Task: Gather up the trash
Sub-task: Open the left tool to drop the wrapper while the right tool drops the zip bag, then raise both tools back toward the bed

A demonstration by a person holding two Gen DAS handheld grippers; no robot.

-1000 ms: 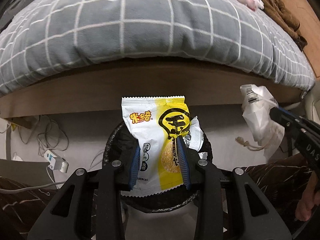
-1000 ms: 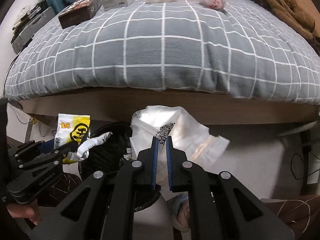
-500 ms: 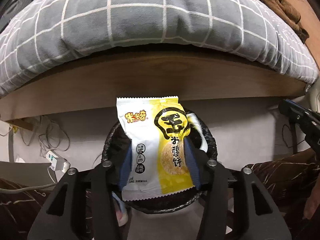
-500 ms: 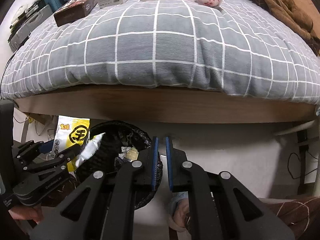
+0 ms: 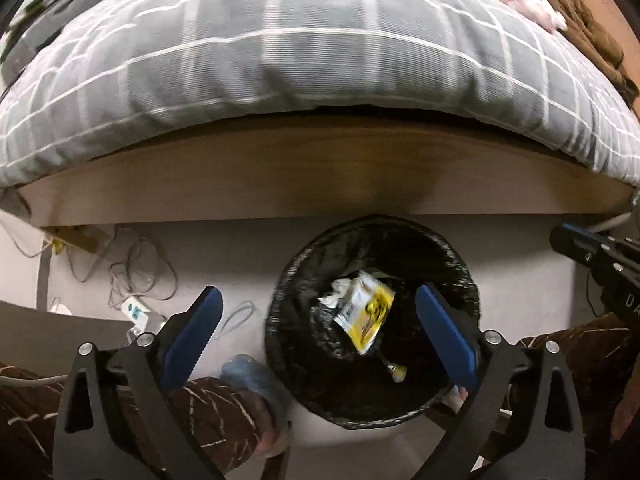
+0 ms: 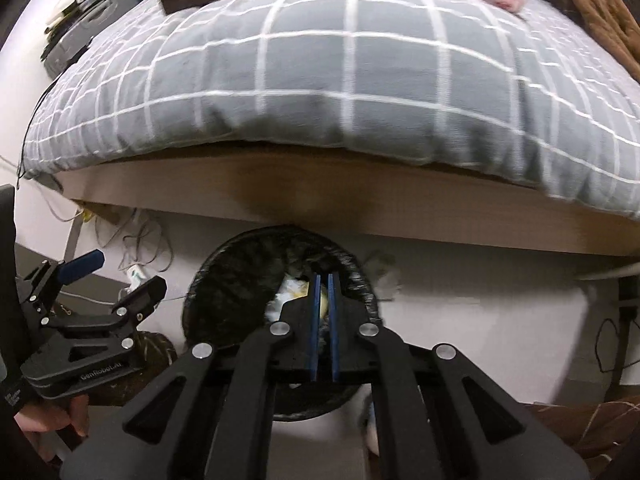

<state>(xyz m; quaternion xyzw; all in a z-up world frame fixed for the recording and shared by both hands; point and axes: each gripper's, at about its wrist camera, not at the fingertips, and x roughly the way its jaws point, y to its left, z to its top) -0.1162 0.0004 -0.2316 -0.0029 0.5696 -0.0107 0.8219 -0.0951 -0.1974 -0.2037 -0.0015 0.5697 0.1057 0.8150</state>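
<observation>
Snack wrapper (image 5: 366, 314) inside black bin (image 5: 460, 264), left tongs (image 5: 320, 320) spread above it, right tongs (image 6: 323, 300) pressed together, empty

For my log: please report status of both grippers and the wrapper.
Left gripper open, empty. Right gripper shut, empty. Yellow wrapper inside the bin. Nothing in the way.

Open bin mouth (image 5: 460, 264) between spread left gripper (image 5: 318, 320) fingers; bed frame (image 5: 320, 172) close overhead behind.
</observation>
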